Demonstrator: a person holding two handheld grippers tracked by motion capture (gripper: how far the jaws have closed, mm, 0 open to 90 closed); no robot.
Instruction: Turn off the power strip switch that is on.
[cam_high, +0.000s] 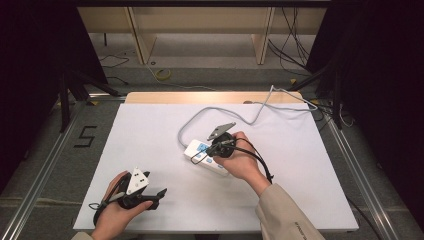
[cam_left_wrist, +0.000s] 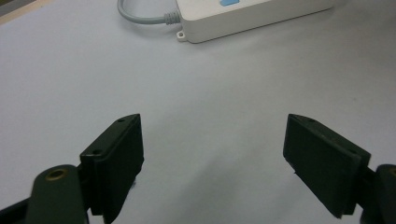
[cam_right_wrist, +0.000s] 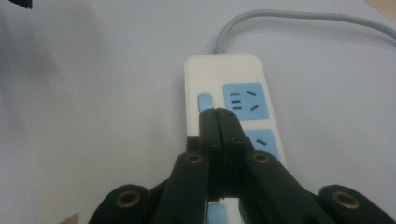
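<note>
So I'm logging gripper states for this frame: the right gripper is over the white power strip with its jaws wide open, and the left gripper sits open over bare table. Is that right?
Not quite. The right gripper is over the white power strip, but its jaws are pressed shut, tips by a blue switch, as the right gripper view shows. The left gripper is indeed open over bare table.
</note>
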